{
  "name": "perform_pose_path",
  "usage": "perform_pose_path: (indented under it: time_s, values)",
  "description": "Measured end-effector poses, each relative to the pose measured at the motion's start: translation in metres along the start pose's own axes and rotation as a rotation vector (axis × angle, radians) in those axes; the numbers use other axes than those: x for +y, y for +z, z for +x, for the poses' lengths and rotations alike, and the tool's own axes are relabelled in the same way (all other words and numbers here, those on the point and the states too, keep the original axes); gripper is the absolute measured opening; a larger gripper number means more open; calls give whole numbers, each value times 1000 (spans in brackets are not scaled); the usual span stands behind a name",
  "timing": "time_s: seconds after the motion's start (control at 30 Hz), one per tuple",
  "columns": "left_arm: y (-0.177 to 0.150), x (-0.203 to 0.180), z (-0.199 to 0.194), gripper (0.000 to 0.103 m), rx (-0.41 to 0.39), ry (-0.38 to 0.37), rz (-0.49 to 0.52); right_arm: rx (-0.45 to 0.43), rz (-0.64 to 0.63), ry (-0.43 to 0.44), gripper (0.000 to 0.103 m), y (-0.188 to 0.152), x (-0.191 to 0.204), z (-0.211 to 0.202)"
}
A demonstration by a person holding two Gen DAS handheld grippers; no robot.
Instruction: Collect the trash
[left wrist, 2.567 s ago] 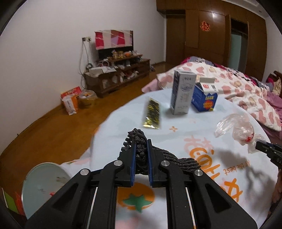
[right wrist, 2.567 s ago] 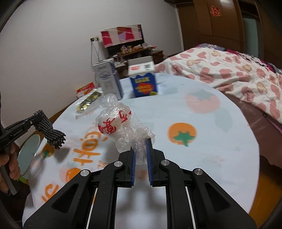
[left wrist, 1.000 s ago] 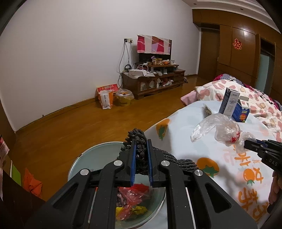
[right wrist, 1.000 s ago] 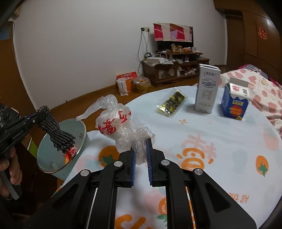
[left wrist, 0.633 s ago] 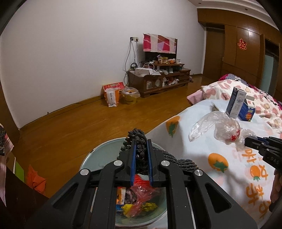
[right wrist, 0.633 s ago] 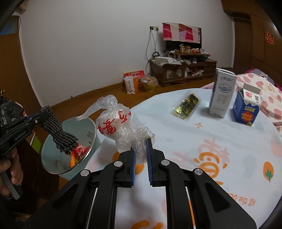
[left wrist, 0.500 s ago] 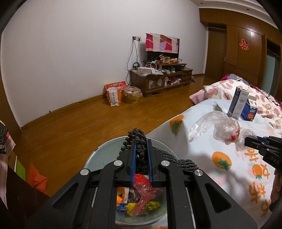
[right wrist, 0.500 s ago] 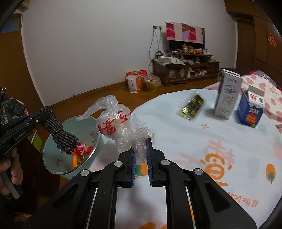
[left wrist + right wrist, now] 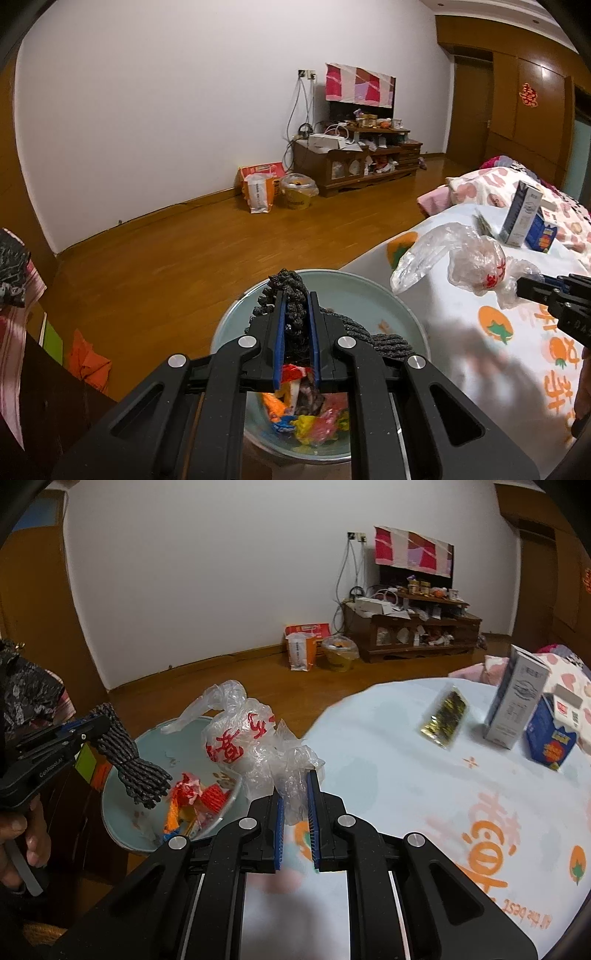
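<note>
1. Your left tool (image 9: 295, 317) is clamped on a bundle of dark braided cord (image 9: 138, 775), the pads pressed tight against it. You hold it right above the pale green trash bin (image 9: 122, 823), and the loose end hangs down over the mouth, so letting go should drop it straight in.
2. The bin sits low, just beside the edge of the counter (image 9: 406, 775), and holds crumpled red, orange and yellow wrappers (image 9: 199, 797). Trash from either hand can fall in without a long reach.
3. Your right tool (image 9: 295, 805) has its jaws nearly closed, pinching the tail of a crumpled clear plastic bag with red print (image 9: 243, 742). The bag's bulk sticks up and forward, over the counter's edge and near the bin's rim; I judge it is waiting its turn.
4. Farther right on the counter lie a gold-and-black foil packet (image 9: 445, 716), a tall grey-white carton (image 9: 517, 705) and a blue carton (image 9: 552, 742), standing close together, not yet collected.
</note>
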State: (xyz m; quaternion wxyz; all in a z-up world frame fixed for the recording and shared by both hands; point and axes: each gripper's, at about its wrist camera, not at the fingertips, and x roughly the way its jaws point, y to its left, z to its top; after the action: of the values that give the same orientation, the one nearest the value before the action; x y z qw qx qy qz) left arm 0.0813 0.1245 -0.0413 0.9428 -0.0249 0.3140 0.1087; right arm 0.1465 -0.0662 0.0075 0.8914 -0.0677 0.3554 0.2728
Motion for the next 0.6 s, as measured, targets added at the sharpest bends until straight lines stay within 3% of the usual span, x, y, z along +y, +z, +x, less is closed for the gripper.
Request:
perform_pose_path:
  time_s: [0.13,0.2,0.23,0.33,0.6]
  values:
    - [-2,10,0,15,4,18,-20,0,-35,40,14,9,17,10]
    - [-3,12,3,19,12,24,-30,-1,-47,75,32,13,27,15]
    - [-2,12,6,27,16,26,-31,-10,-48,80,49,15,30,16]
    - [-4,12,5,46,16,30,-37,-8,-45,86,49,14,34,17]
    - [-5,8,0,59,7,28,-43,-8,0,65,55,7,20,10]
